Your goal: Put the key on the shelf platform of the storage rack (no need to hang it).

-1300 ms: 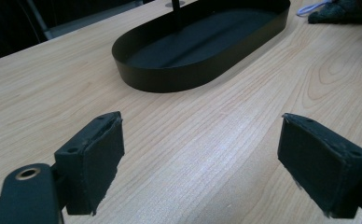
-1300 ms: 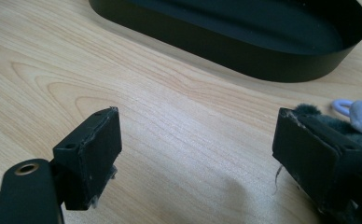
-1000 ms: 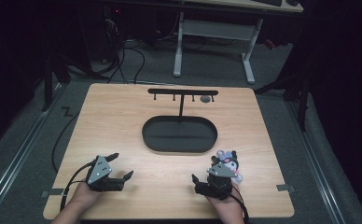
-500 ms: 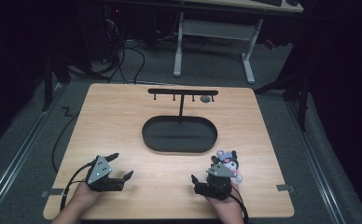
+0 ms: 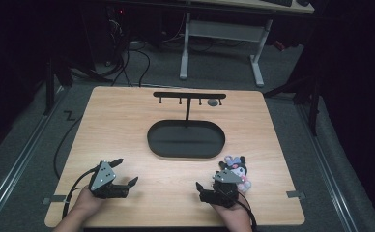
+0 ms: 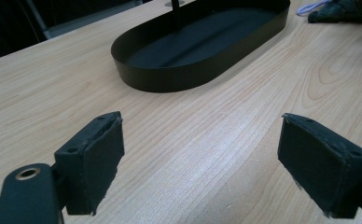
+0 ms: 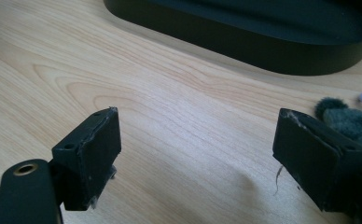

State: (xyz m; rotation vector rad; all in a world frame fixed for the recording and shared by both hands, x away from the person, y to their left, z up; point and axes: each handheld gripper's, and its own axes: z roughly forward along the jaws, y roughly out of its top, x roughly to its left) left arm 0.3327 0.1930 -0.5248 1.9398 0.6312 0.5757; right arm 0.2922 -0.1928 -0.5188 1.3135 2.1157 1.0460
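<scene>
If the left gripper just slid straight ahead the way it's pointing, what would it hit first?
Probably the black oval tray: the left gripper, jaws open, looks across bare table at its near wall, though depth is hard to judge.

The left gripper [image 5: 126,173] is black, topped by a grey three-cornered plate dotted with small dark screw holes, and a thin black cable loops off it toward 8 o'clock. The right gripper [image 5: 209,181] is black too, with the same grey plate and a black cable running off at 5 o'clock past the hand [image 5: 234,216]. In the gripper views each jaw ends in a blocky black pad [image 6: 91,161] with a recessed screw hole in its top face; a brass-ringed hole sits at 8 o'clock. The right gripper's pads [image 7: 89,156] look scuffed, with frayed edges and a loose thread.
</scene>
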